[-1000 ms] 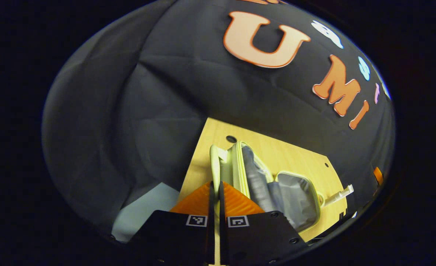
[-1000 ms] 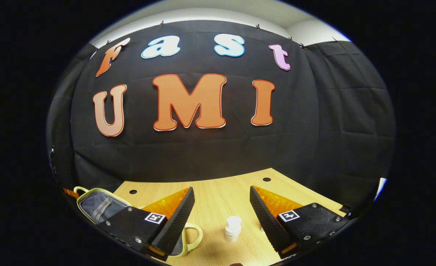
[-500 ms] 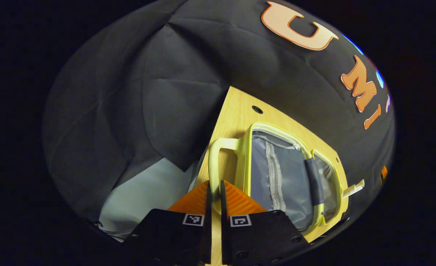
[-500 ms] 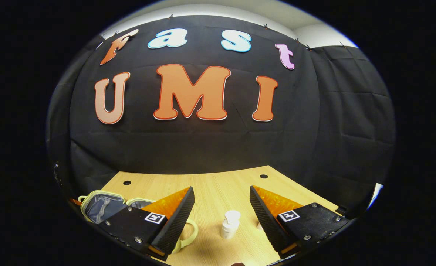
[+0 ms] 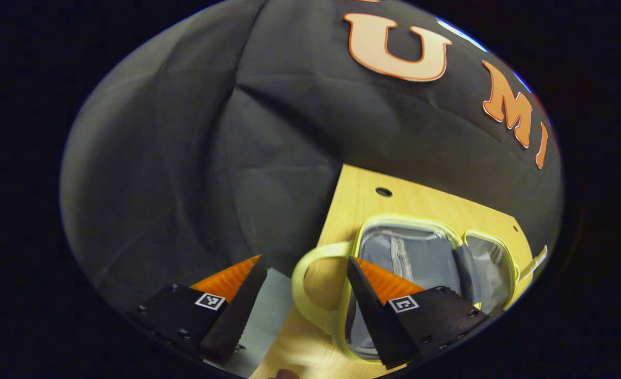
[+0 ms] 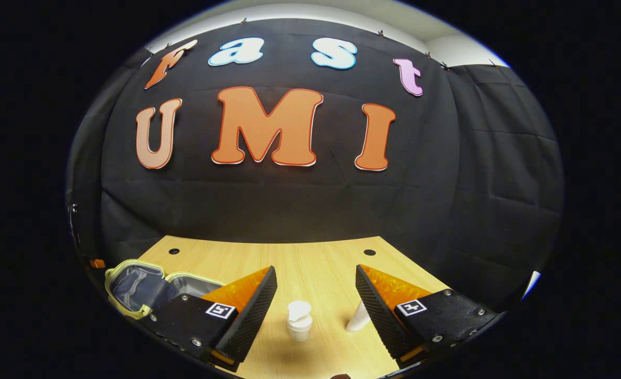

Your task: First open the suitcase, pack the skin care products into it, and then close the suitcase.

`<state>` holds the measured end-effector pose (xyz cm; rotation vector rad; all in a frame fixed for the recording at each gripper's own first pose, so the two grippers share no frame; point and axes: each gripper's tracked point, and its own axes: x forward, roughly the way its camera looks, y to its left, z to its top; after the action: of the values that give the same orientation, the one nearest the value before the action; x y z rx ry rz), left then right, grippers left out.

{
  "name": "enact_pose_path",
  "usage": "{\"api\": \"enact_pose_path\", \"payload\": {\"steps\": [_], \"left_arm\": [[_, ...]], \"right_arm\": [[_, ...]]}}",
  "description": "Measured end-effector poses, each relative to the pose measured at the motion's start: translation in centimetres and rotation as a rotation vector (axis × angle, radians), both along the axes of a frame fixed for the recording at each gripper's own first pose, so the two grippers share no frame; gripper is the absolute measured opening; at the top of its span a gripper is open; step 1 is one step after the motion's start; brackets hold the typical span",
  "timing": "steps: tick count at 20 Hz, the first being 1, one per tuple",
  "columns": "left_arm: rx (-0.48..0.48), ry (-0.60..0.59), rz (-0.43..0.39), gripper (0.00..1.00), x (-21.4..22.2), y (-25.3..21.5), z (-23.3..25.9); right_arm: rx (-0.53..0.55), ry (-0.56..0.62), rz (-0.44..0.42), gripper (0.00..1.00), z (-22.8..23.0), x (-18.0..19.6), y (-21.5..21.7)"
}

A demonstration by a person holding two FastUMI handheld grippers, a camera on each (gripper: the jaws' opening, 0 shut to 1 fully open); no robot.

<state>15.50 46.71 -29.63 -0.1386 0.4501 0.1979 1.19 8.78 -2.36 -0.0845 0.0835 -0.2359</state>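
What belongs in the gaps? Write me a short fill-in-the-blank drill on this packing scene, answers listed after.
1. The suitcase lies ____ on the wooden table, its grey lining showing.
2. The left gripper has its fingers ____, the pale yellow handle passing between them.
3. Between the right gripper fingers stands a small ____ bottle.
4. A second white container sits close beside the right gripper's ____ finger.

Missing words: open; apart; white; right
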Motion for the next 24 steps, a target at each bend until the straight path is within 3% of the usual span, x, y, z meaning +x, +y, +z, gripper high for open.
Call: {"api": "enact_pose_path", "payload": {"steps": [4,8,9,13,17,18,19,20,24], "left_arm": [[0.129,-0.178,0.018,0.96,-1.6,-6.9,9.3],[0.263,-0.289,-0.034,0.96,-3.1,-16.8,15.9],[0.271,-0.314,-0.05,0.93,-3.5,-19.8,17.3],[0.222,-0.447,-0.103,0.94,-4.9,-31.9,21.3],[0.241,-0.5,-0.181,1.0,-7.2,-42.7,21.9],[0.24,-0.506,-0.2,0.96,-7.5,-44.9,21.4],[0.226,-0.503,-0.224,1.0,-8.1,-47.2,20.5],[0.214,-0.505,-0.253,0.96,-8.8,-49.6,19.4],[0.178,-0.454,-0.365,0.96,-10.4,-58.2,13.9]], "right_arm": [[-0.021,0.003,0.042,0.95,0.4,1.0,-3.9],[0.005,0.017,0.092,0.96,-0.1,2.0,-7.5],[0.003,0.02,0.106,0.96,-0.2,2.1,-8.3],[-0.034,0.028,0.151,0.95,-0.9,2.4,-11.4],[-0.059,0.046,0.193,0.95,-2.4,3.0,-13.7],[-0.052,0.056,0.201,0.96,-3.0,3.0,-14.1],[-0.044,0.062,0.207,0.96,-3.7,3.1,-14.5],[-0.04,0.071,0.21,0.96,-4.2,3.1,-14.9],[-0.023,0.103,0.219,0.95,-6.8,3.0,-16.2]]}}
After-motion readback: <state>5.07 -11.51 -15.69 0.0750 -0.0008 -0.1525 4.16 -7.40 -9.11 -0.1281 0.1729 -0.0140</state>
